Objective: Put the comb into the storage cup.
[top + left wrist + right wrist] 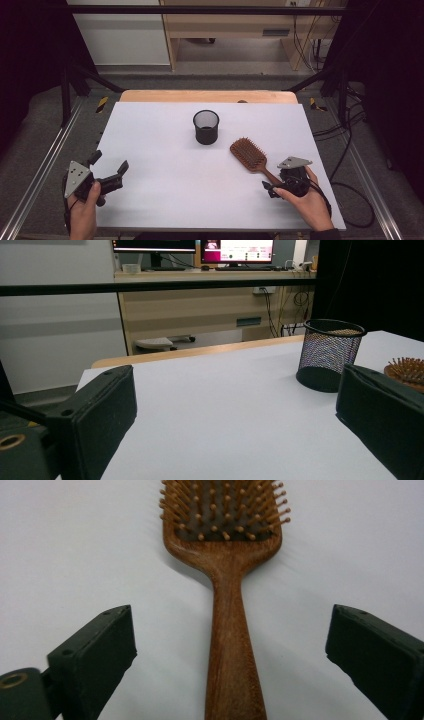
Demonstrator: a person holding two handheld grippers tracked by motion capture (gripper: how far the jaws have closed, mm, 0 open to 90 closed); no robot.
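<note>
— Two things lie on the white surface; what are they, biggest first?

— After the surface itself comes the wooden paddle hairbrush, lying bristles-up toward four o'clock from the middle, its head pointing to about ten o'clock and its handle running down to four. Next is the black mesh cup, upright, just past centre toward twelve o'clock and a little apart from the brush head.

— And the tongs?

— Left tongs sit at the eight o'clock edge of the surface, held in the person's left hand, jaws wide apart with nothing between them. In the left gripper view they look across at the cup.

— The right ones?

— Right tongs are at the four o'clock end, in the right hand. In the right gripper view the jaws stand open, one on either side of the brush handle, apart from it.
</note>
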